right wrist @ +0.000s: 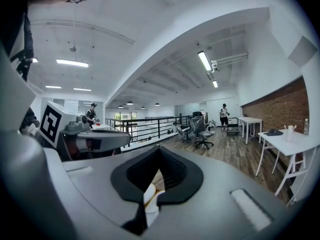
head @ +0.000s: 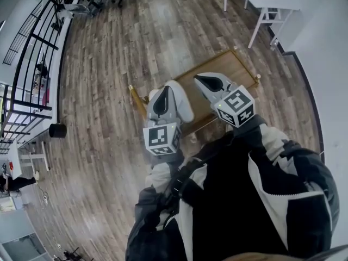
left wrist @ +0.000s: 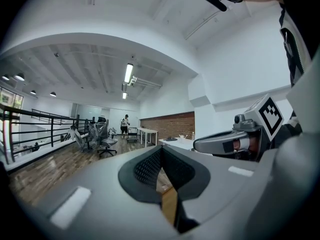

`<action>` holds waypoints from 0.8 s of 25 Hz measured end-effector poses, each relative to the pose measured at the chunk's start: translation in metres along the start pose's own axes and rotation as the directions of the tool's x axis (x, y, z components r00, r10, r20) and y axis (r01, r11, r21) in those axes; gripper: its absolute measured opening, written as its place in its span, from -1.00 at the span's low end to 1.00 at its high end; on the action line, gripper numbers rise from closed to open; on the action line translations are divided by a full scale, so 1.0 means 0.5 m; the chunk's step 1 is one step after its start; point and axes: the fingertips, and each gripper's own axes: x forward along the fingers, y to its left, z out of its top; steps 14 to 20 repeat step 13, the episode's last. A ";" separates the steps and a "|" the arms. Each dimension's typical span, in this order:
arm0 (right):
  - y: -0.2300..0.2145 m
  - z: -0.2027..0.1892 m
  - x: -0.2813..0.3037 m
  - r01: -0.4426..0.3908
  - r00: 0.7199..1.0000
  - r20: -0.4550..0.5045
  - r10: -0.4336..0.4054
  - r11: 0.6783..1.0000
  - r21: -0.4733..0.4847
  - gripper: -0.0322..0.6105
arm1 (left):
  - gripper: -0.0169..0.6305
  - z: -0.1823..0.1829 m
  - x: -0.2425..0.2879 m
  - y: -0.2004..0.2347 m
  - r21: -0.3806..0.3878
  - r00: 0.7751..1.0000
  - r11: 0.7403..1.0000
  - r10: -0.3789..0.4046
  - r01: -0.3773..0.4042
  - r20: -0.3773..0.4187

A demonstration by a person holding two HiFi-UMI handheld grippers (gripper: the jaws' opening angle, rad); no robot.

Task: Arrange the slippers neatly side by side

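Both grippers up close, left gripper (head: pixel 163 94) and right gripper (head: pixel 198 78), are pinched together on nothing and held level. Slippers (right wrist: pixel 149 194) (I think, just pale shapes through the right jaw gap) lie below on the wooden board (head: pixel 234 64). Starting or finished, can't say; either way, judge the pair by toes level, sides parallel
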 end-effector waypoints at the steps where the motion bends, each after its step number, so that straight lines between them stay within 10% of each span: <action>1: 0.003 0.004 -0.001 0.002 1.000 0.002 -0.002 1.000 -0.016 -0.90 | -0.90 -0.001 0.000 0.000 0.001 1.000 1.000 0.001 -0.001 -0.002; 20: 0.015 0.006 0.003 -0.004 1.000 -0.002 0.004 0.999 -0.035 -0.90 | -0.90 0.003 -0.006 0.004 0.002 1.000 1.000 0.019 -0.019 0.007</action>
